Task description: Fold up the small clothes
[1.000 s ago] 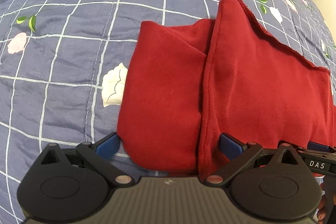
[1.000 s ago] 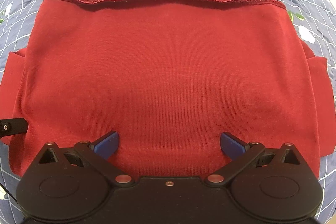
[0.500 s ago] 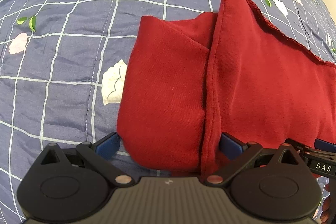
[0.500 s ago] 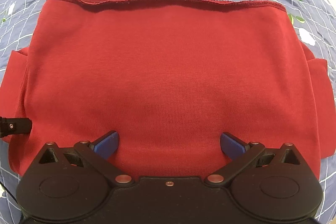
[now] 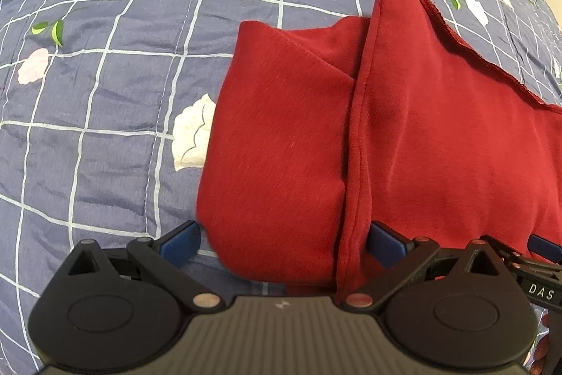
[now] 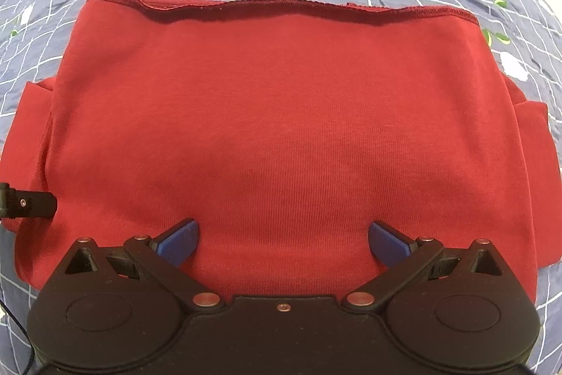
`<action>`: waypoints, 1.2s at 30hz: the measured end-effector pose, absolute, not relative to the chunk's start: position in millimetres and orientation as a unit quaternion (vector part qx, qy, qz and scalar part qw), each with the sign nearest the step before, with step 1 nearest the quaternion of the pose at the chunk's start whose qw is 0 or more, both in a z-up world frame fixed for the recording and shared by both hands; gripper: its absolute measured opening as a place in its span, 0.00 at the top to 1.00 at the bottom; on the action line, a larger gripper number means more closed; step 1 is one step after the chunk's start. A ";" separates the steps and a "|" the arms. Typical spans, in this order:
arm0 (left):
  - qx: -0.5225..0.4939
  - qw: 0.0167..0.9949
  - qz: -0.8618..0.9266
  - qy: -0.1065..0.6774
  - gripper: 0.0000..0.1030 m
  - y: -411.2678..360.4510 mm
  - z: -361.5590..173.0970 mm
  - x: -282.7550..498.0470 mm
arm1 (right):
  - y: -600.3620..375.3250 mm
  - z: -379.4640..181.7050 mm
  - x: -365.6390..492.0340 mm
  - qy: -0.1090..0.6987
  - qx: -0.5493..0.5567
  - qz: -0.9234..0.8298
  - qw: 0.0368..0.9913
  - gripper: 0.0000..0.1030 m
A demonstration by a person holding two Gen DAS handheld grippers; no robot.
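A blue quilted bedspread [image 5: 105, 136] with a white grid and flower print carries everything. On it lies the red garment [image 6: 274, 136], folded into a broad band: its stitched hem runs along the far side in the right wrist view, and a folded sleeve part sticks out at each end, spread flat on the bedspread away from its edges.

The left gripper [image 5: 282, 239] hangs over the garment's left end, its blue fingers [image 5: 179, 243] spread wide, one beside the sleeve fold over bare bedspread and the other at the long side seam. Since a second ago the view has crept to the left, so the seam now sits further right in the picture and the gap between the fingers frames mostly the sleeve fold.

The right gripper [image 6: 282, 239] is over the near middle of the garment, fingers [image 6: 388, 243] wide apart and holding nothing; the garment looks slightly smaller than before, as if the gripper has drawn back a little.
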State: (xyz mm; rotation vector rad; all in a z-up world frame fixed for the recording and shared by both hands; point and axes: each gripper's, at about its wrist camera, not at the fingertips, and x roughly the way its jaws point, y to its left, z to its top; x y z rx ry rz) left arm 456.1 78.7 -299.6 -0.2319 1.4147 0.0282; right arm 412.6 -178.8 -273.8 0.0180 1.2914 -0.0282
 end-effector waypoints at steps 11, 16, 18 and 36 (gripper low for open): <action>-0.098 0.752 0.023 0.651 0.00 70.3 -303.7 460.2 | -176.7 -275.4 395.2 0.564 -0.004 0.003 0.826 0.00; -0.098 0.751 0.033 0.652 0.01 66.6 -303.0 460.6 | -175.3 -275.1 396.8 0.571 -0.006 0.007 0.821 0.00; -0.099 0.749 0.038 0.654 0.01 65.9 -303.0 461.0 | -176.0 -275.6 398.4 0.573 -0.006 0.010 0.819 0.00; -0.090 0.741 0.063 0.662 0.26 41.3 -287.6 465.7 | -191.8 -270.4 423.7 0.654 -0.018 0.058 0.754 0.00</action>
